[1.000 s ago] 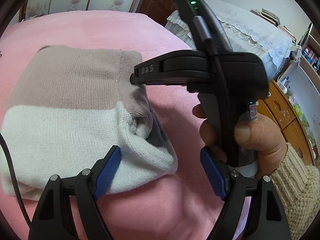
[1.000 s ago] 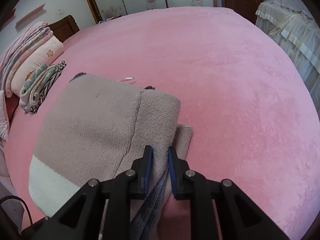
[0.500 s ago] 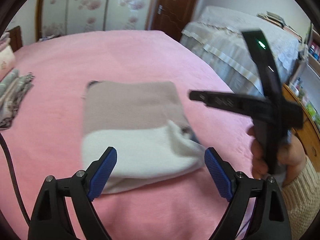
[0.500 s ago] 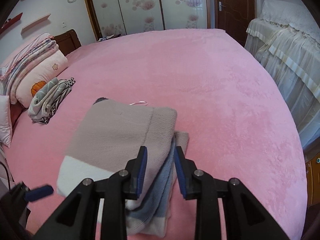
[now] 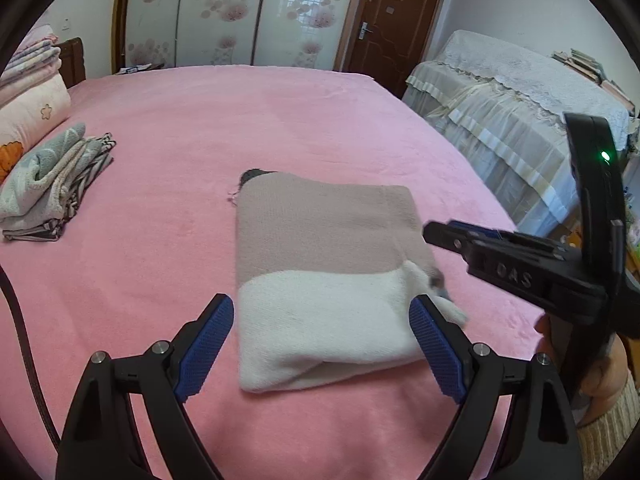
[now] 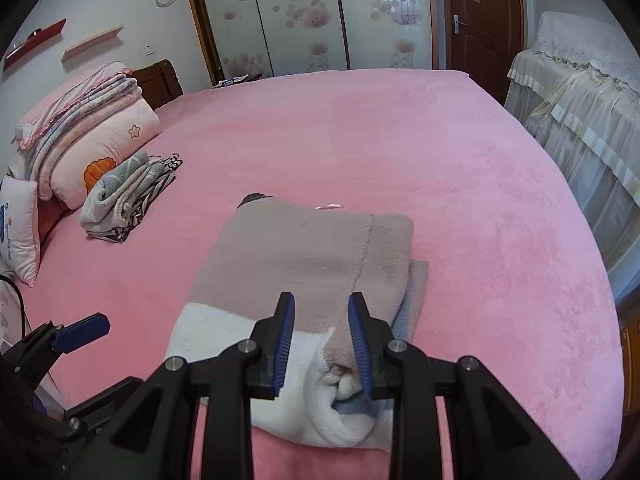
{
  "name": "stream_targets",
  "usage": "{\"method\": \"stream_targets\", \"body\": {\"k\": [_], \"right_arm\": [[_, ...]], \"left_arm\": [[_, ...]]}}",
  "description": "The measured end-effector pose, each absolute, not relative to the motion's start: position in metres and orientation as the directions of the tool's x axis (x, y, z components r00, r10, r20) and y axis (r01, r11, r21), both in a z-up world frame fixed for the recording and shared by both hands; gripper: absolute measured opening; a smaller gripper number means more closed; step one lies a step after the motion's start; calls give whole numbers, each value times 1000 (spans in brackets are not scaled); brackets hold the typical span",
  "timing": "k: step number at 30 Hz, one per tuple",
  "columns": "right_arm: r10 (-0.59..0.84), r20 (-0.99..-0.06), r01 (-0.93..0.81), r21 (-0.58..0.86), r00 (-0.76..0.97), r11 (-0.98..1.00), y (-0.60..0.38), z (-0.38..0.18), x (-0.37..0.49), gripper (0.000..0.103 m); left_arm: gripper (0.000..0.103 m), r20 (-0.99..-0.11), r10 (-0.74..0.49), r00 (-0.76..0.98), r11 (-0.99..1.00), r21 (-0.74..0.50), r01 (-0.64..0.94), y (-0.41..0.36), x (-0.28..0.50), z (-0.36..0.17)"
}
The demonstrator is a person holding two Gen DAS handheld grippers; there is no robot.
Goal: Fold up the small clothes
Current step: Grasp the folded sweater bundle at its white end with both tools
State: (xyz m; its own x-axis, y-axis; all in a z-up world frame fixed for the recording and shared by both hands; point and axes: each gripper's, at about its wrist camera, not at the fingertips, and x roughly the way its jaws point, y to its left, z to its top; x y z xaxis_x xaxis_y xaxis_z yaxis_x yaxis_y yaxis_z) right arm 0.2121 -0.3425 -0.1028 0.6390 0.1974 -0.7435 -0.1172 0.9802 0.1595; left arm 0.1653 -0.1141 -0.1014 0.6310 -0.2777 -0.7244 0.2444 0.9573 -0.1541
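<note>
Bedroom: a bed (image 5: 328,128) under a pink plush cover fills most of both views, with flowered wardrobe doors (image 6: 304,16) and a brown door (image 5: 394,20) behind it.

Folded sweater (image 5: 320,272) — beige upper band, white lower band — lies flat on the cover near the bed's near edge, a bluish layer showing at its right side in the right wrist view.

Left of the sweater, well apart: a small pile of folded clothes (image 6: 124,196), grey and striped; beyond it, stacked pillows and quilts (image 6: 84,132) by the headboard.

Right of the sweater, off the bed: furniture under a lace cover (image 5: 508,108).

Left gripper (image 5: 320,352) — jaws wide apart, nothing held, raised before the sweater's white end.

Right gripper (image 6: 322,344) — jaws a narrow gap apart, raised over the sweater's near right corner, nothing between the pads.
</note>
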Motion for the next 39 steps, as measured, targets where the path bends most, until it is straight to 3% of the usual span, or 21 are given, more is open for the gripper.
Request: {"method": "stream_targets", "body": {"k": [10, 16, 19, 20, 21, 23, 24, 29, 39], "right_arm": [[162, -788, -44, 169, 594, 985, -362, -172, 202, 25], [185, -778, -39, 203, 601, 978, -373, -184, 196, 25], [221, -775, -49, 240, 592, 970, -376, -175, 196, 30], [230, -775, -47, 252, 588, 967, -379, -174, 197, 38], [241, -775, -36, 272, 585, 962, -384, -171, 198, 54], [255, -766, -12, 308, 591, 951, -396, -166, 197, 72], [260, -765, -5, 318, 590, 948, -401, -165, 197, 76], [307, -787, 34, 383, 535, 923, -422, -174, 208, 77], [483, -759, 37, 551, 437, 833, -424, -201, 235, 82]], "left_arm": [[89, -799, -99, 593, 994, -58, 88, -90, 202, -161], [91, -808, -148, 571, 989, -109, 101, -83, 203, -183], [91, -818, -186, 544, 982, -135, 131, -80, 209, -180], [91, -821, -211, 530, 977, -159, 143, -79, 212, -178], [91, -822, -242, 515, 970, -188, 156, -77, 216, -176], [92, -817, -302, 491, 953, -243, 182, -72, 225, -172], [94, -816, -323, 480, 946, -261, 193, -72, 229, -171], [97, -820, -456, 346, 887, -388, 251, -72, 260, -184], [98, -819, -500, 283, 866, -461, 194, -73, 302, -205]]}}
